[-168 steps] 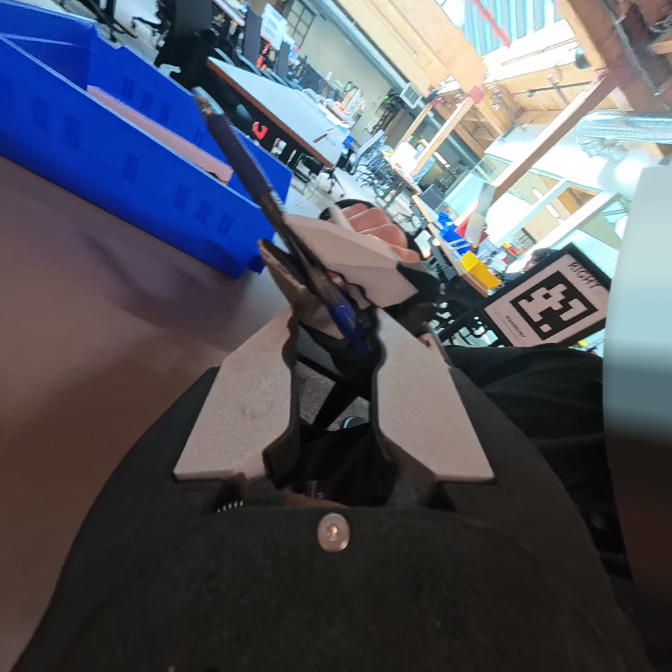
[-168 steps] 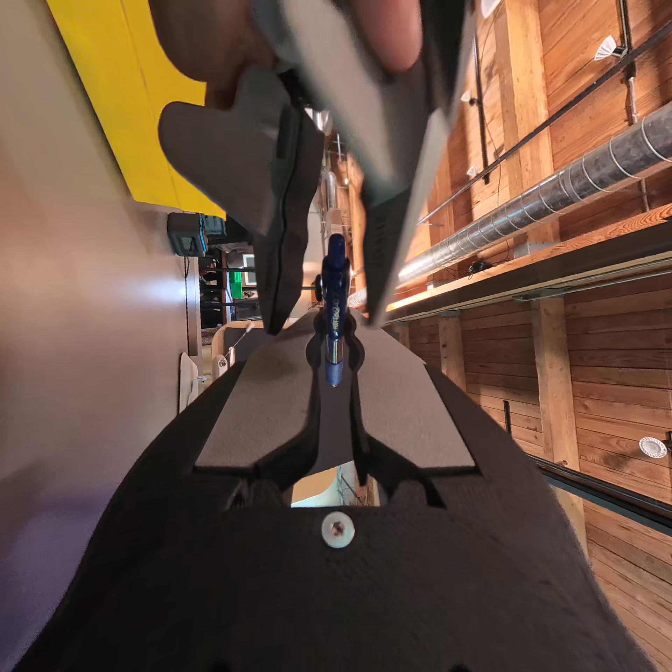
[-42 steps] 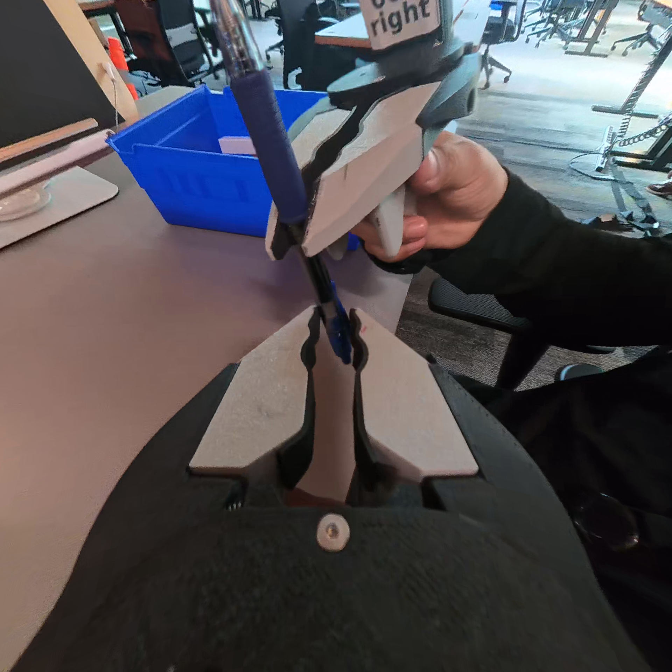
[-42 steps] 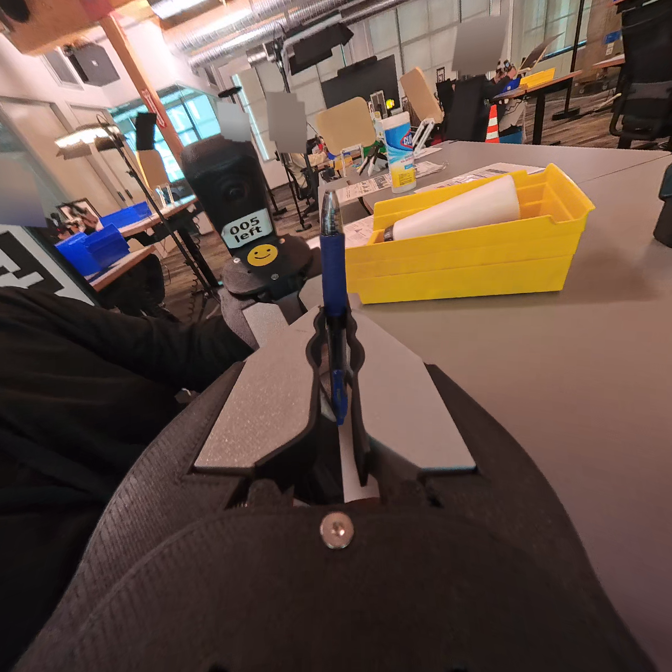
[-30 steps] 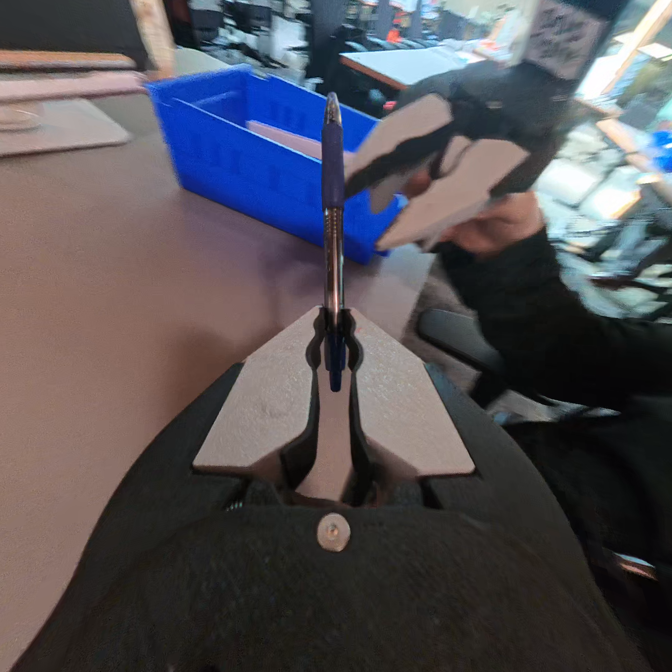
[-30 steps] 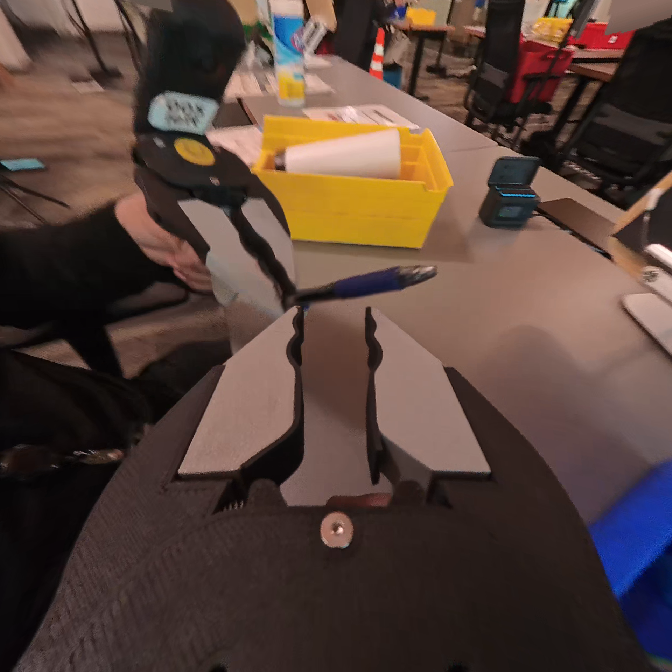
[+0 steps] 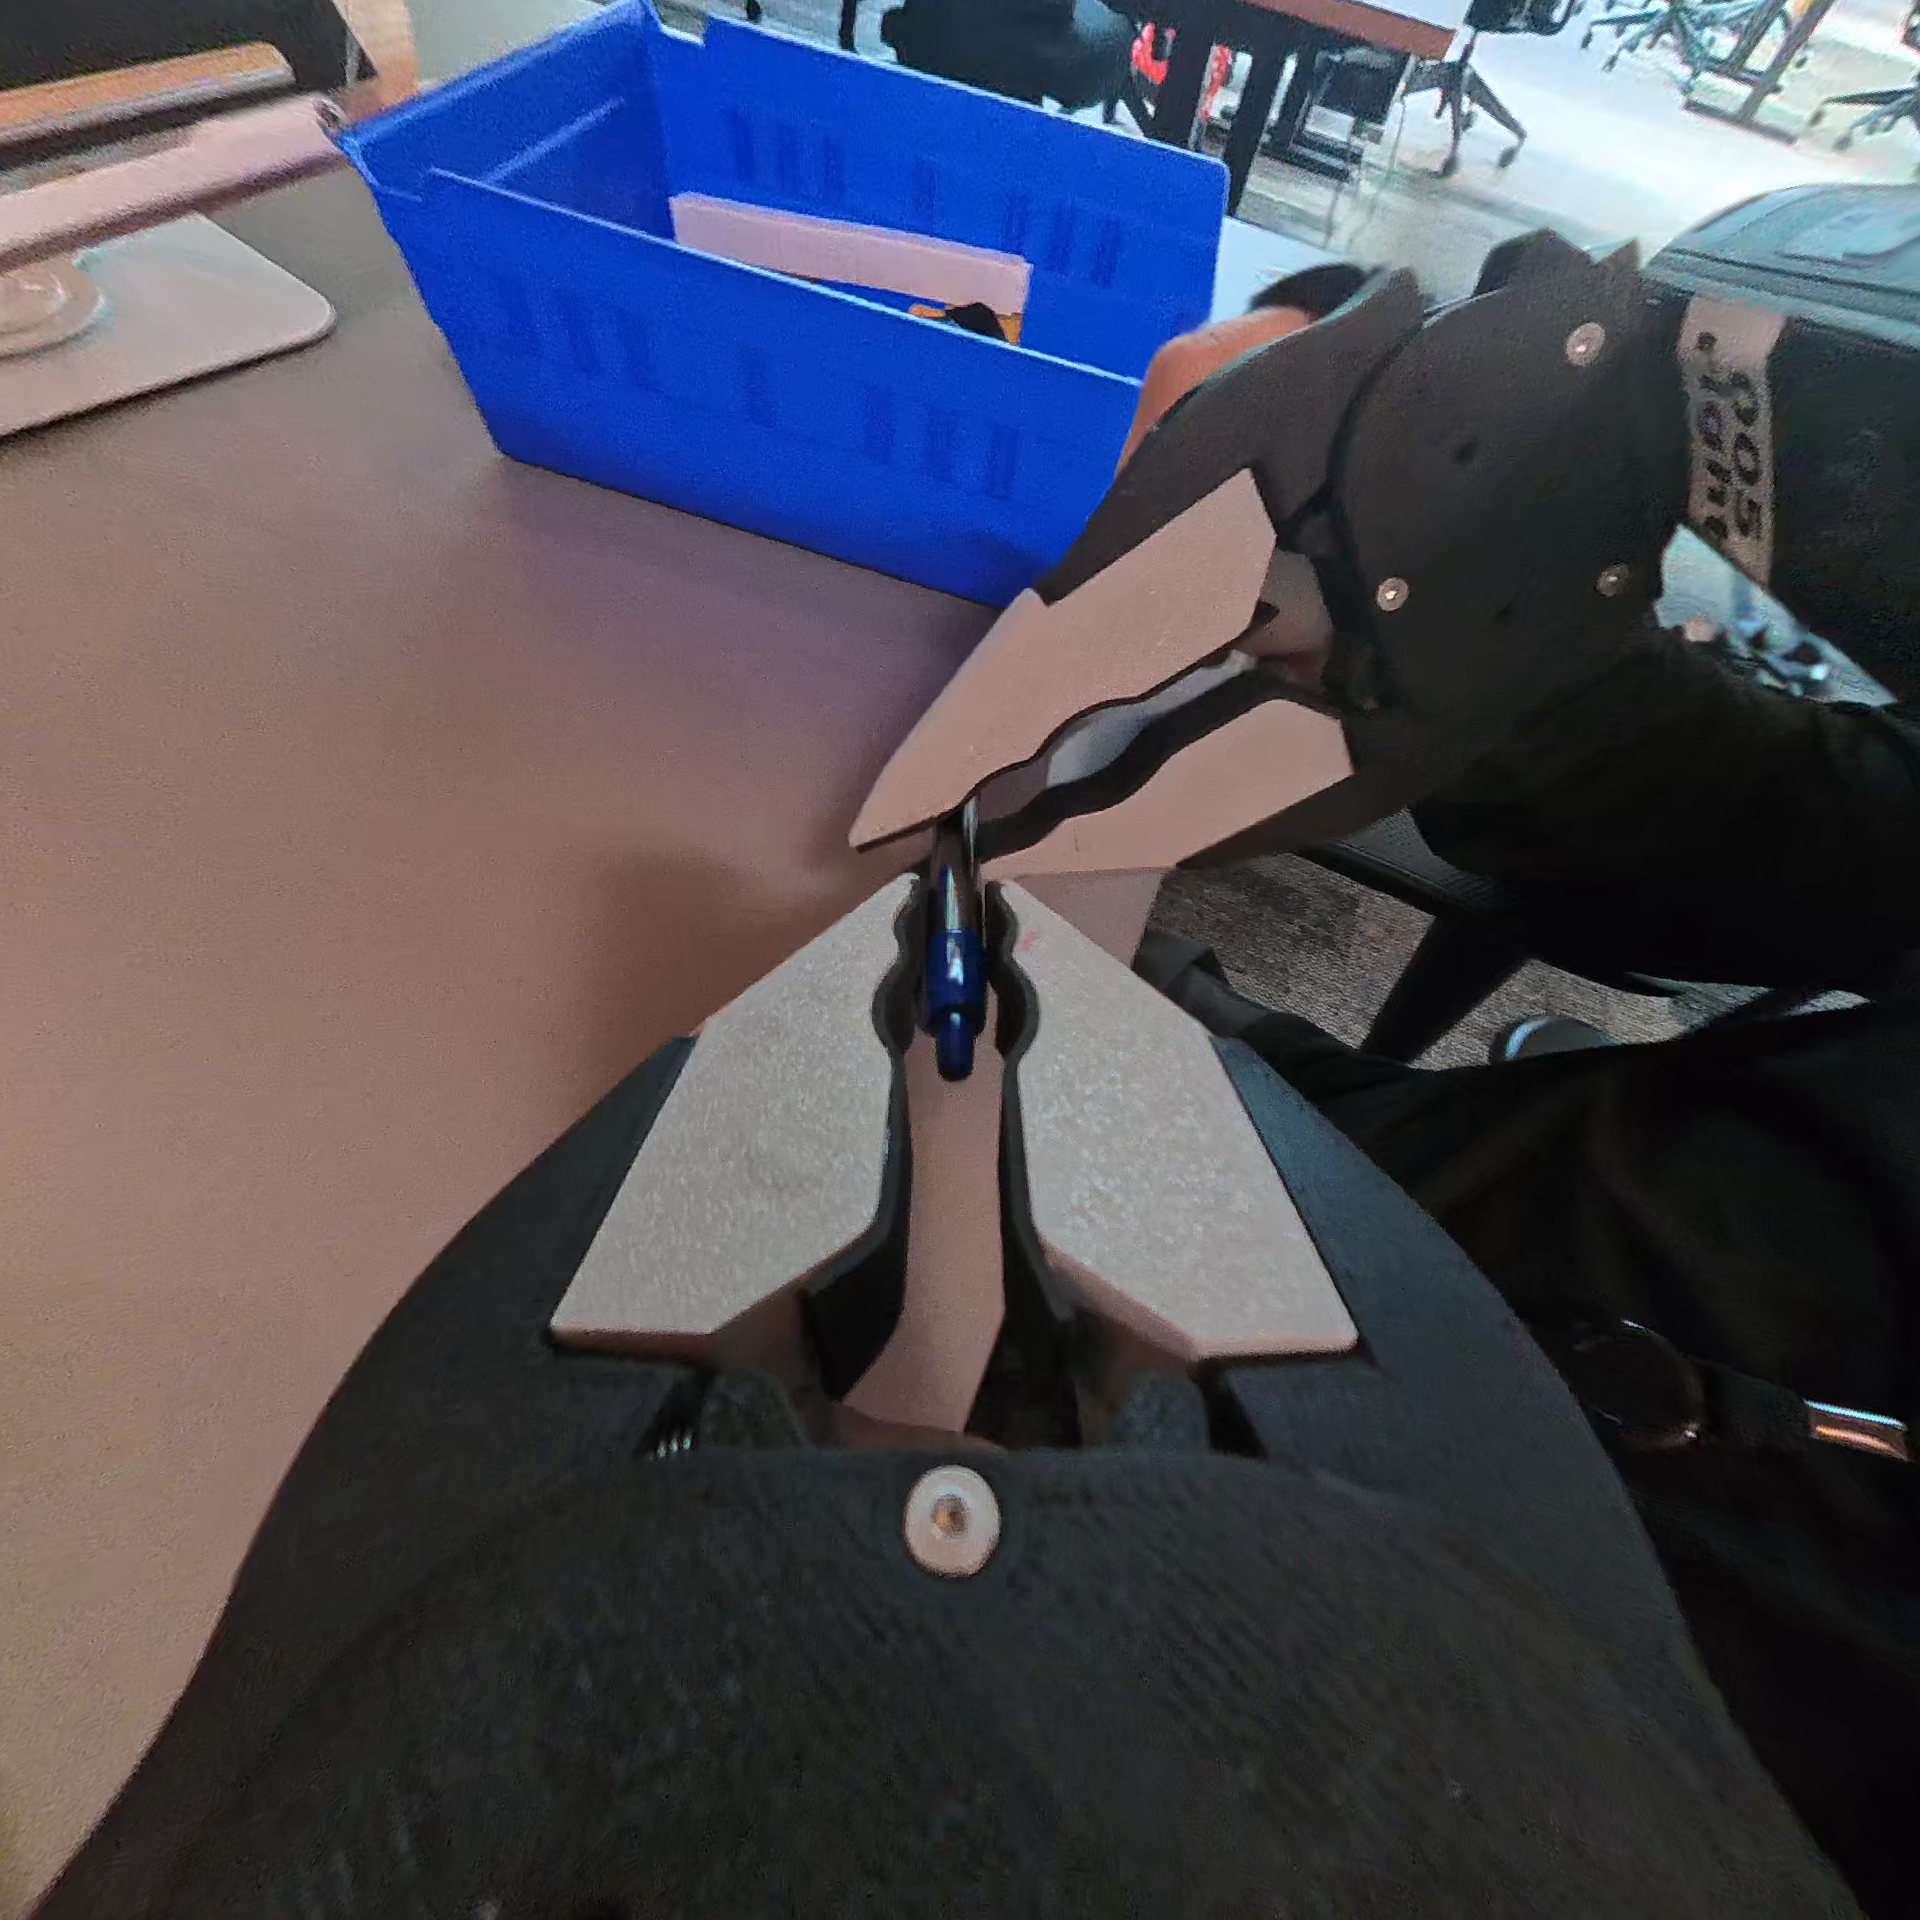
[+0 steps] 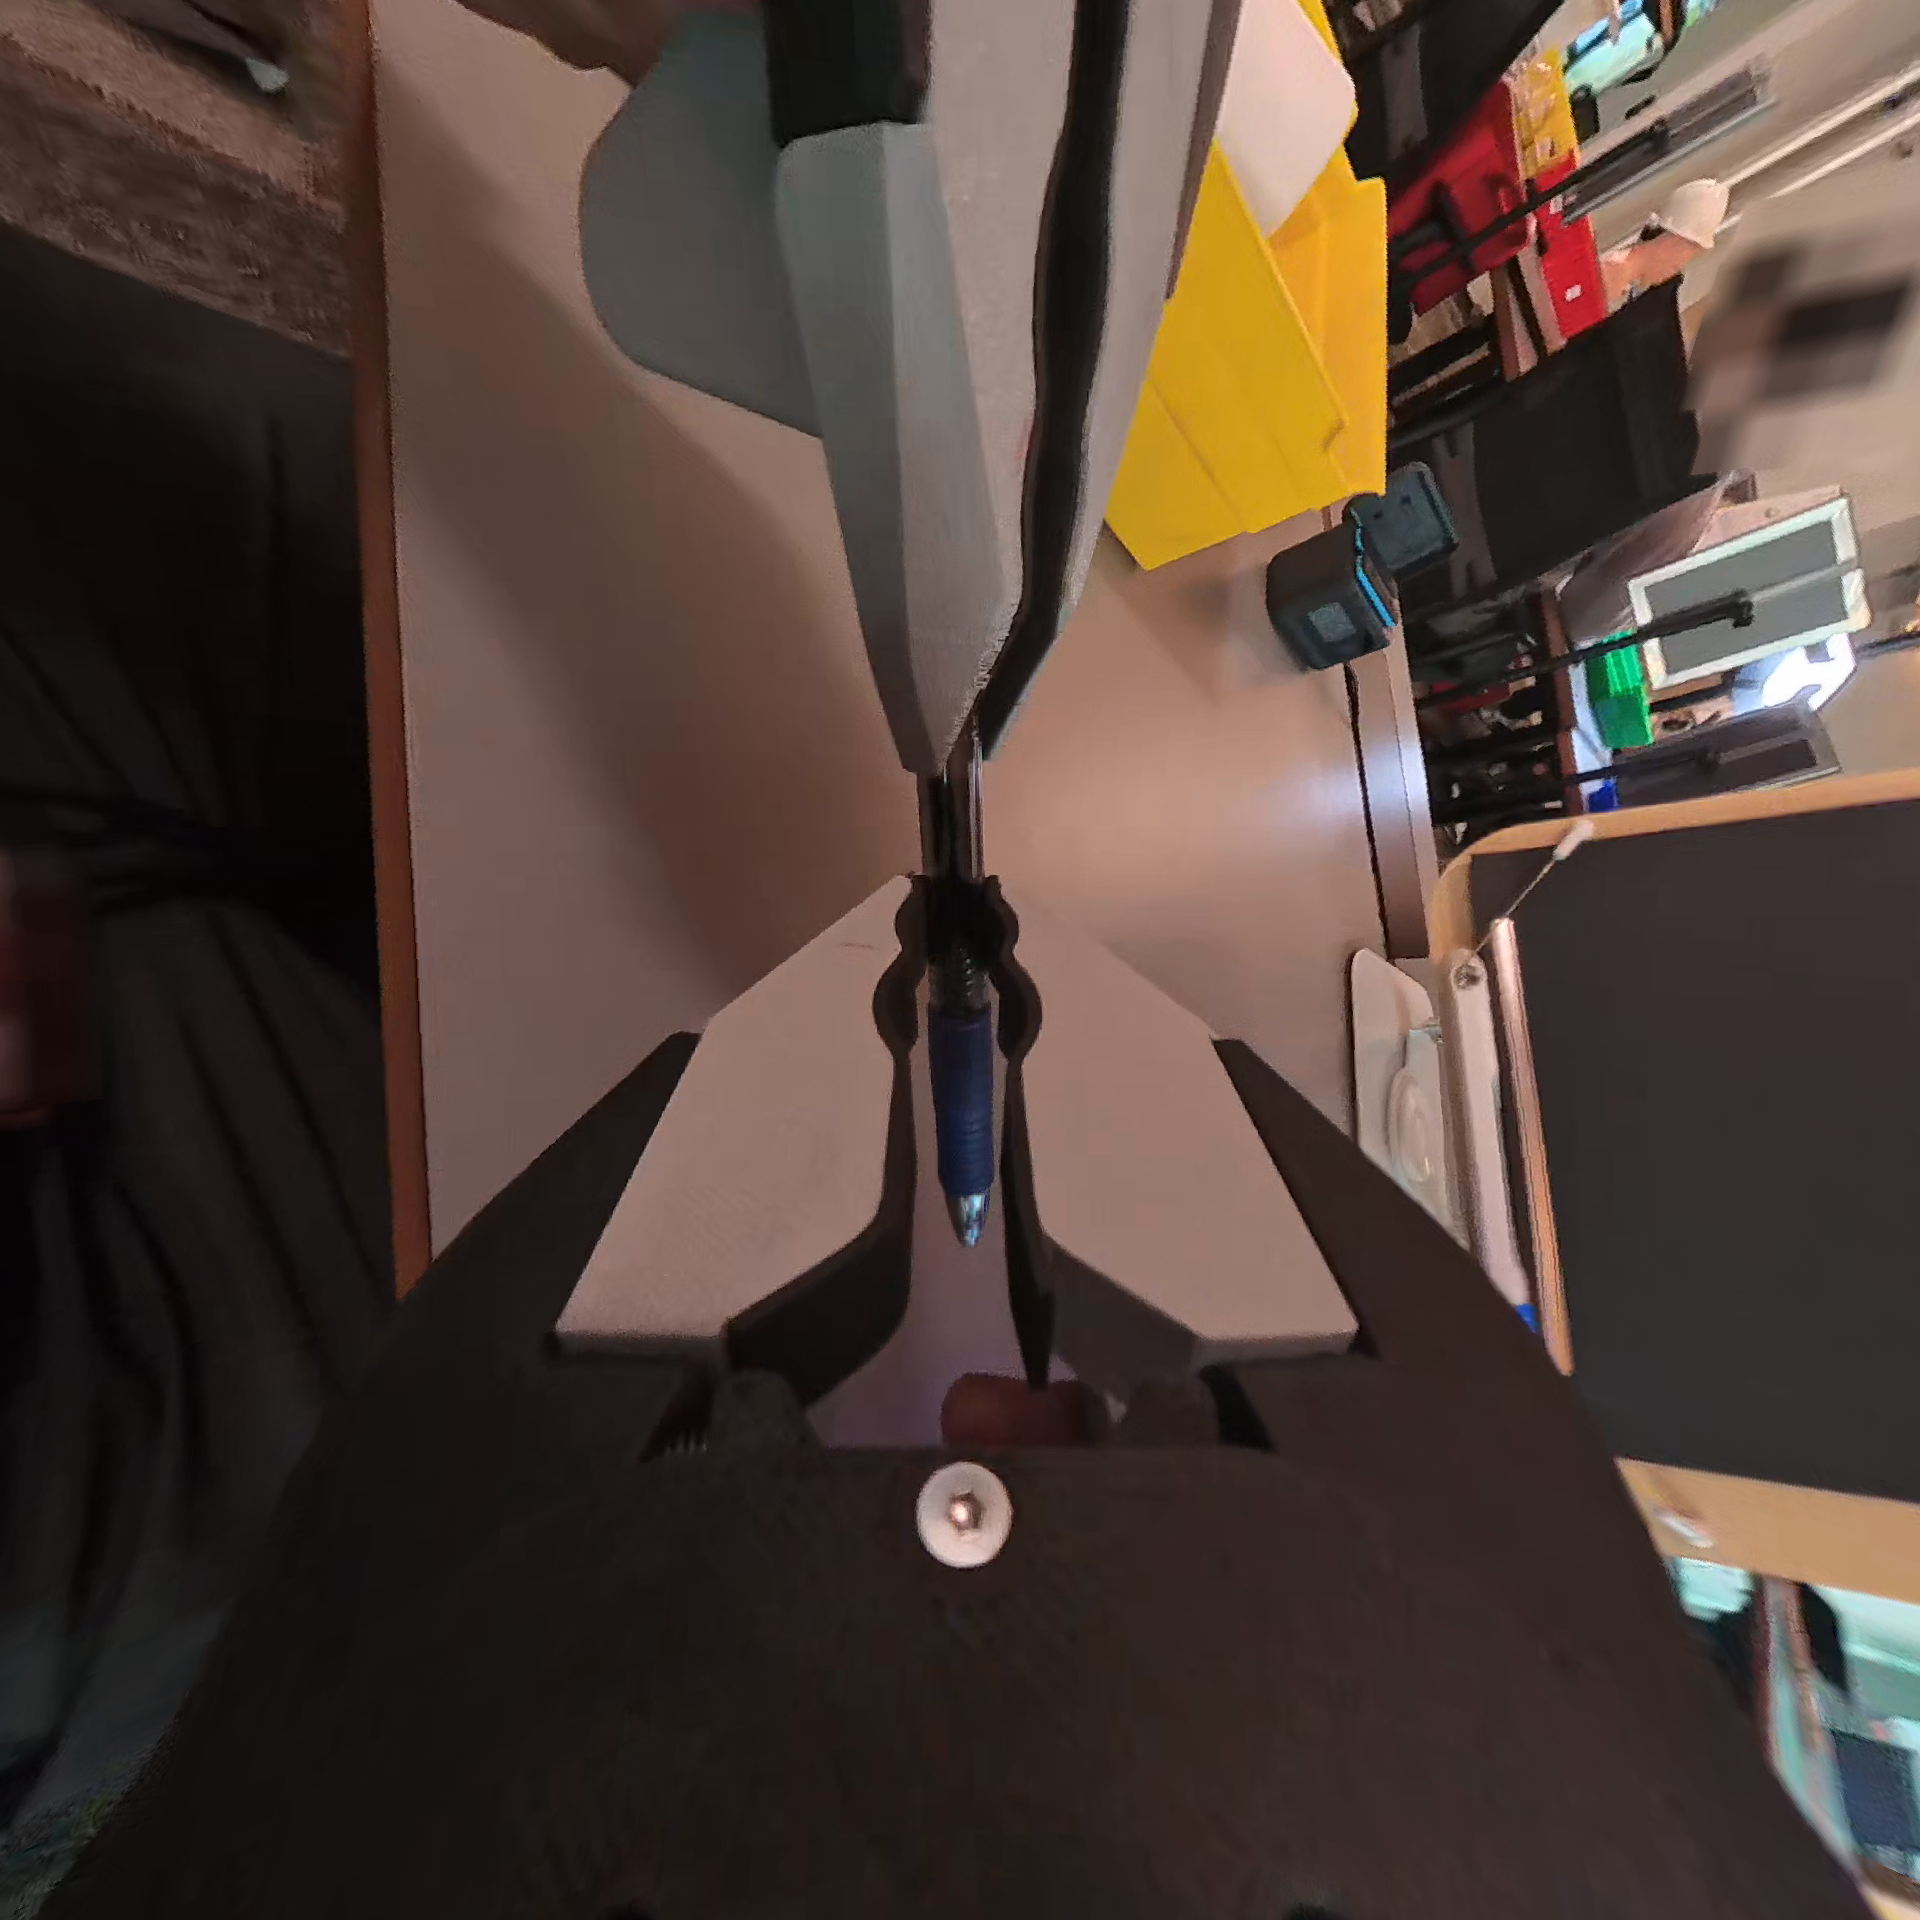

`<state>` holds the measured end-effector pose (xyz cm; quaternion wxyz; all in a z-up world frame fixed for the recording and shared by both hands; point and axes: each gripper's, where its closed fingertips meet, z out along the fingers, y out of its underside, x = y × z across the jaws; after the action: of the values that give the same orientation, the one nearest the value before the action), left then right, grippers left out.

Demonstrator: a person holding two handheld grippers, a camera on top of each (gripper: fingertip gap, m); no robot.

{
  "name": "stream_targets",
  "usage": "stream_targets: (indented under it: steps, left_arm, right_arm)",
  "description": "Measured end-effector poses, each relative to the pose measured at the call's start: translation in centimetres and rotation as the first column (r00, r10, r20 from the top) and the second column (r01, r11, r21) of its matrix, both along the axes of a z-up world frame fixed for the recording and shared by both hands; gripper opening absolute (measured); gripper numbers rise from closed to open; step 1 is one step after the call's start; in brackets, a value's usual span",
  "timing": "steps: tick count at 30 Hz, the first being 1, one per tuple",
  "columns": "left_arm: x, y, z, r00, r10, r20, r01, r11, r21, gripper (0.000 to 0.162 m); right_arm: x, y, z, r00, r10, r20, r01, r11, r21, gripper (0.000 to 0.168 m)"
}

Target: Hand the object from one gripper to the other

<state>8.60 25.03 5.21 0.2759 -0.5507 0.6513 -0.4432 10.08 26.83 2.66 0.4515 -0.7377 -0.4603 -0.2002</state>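
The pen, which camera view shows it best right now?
The right wrist view: the pen shows its blue grip, spring and metal tip between the right hand-held gripper fingers. The left wrist view shows only its blue clicker end and a short stretch of barrel inside the left hand-held gripper.

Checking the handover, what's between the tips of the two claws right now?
Only the pen. A short bare stretch of its barrel bridges the left claw and right claw, each shut on it, in both wrist views.

Bare table (image 7: 364,779) left of the tongs; blue bin (image 7: 790,416) beyond.
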Motion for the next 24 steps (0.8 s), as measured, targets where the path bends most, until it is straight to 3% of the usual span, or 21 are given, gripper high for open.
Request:
stream_targets:
  steps: [2,4,7,9,11,13,14,20,24]
  left_arm:
    - [0.1,0.6,0.8,0.998,0.034,0.048,-0.035,0.999,0.011,0.009]
    - [0.1,1.9,1.7,0.991,0.093,0.093,-0.097,0.995,0.039,0.025]
    - [-0.2,3.9,2.6,0.974,0.172,0.147,-0.182,0.982,0.059,0.029]
    - [-0.2,5.1,2.9,0.961,0.217,0.17,-0.228,0.973,0.045,0.032]
    - [0.2,6.4,2.7,0.947,0.254,0.196,-0.266,0.963,0.034,0.033]
    - [0.8,7.6,2.1,0.93,0.285,0.23,-0.301,0.953,0.036,0.033]
    - [1.1,8.5,1.4,0.919,0.314,0.239,-0.335,0.941,0.052,0.033]
    - [2.6,11.2,-1.5,0.872,0.385,0.304,-0.434,0.894,0.114,0.035]
    - [2.3,11.1,0.5,0.806,0.358,0.47,-0.46,0.88,0.118,0.031]
  right_arm:
    - [-0.1,0.6,0.0,0.996,-0.025,-0.089,0.024,1.0,-0.019,0.007]
    - [0.2,1.3,0.5,0.971,-0.051,-0.235,0.048,0.999,-0.019,0.007]
    - [1.3,2.2,1.4,0.87,-0.082,-0.487,0.072,0.997,-0.037,0.007]
    - [1.5,2.4,2.1,0.735,-0.056,-0.676,0.022,0.998,-0.058,0.007]
    - [1.2,2.2,3.2,0.553,0.002,-0.833,-0.073,0.996,-0.046,0.007]
    - [0.9,1.9,4.2,0.387,0.063,-0.92,-0.16,0.987,0.0,0.007]
    - [0.8,1.8,4.3,0.343,0.067,-0.937,-0.181,0.983,0.004,0.007]
    - [-0.1,2.4,2.9,0.336,0.103,-0.936,-0.209,0.977,0.033,0.007]
    - [0.4,2.4,3.5,0.389,0.137,-0.911,-0.154,0.985,0.083,0.007]
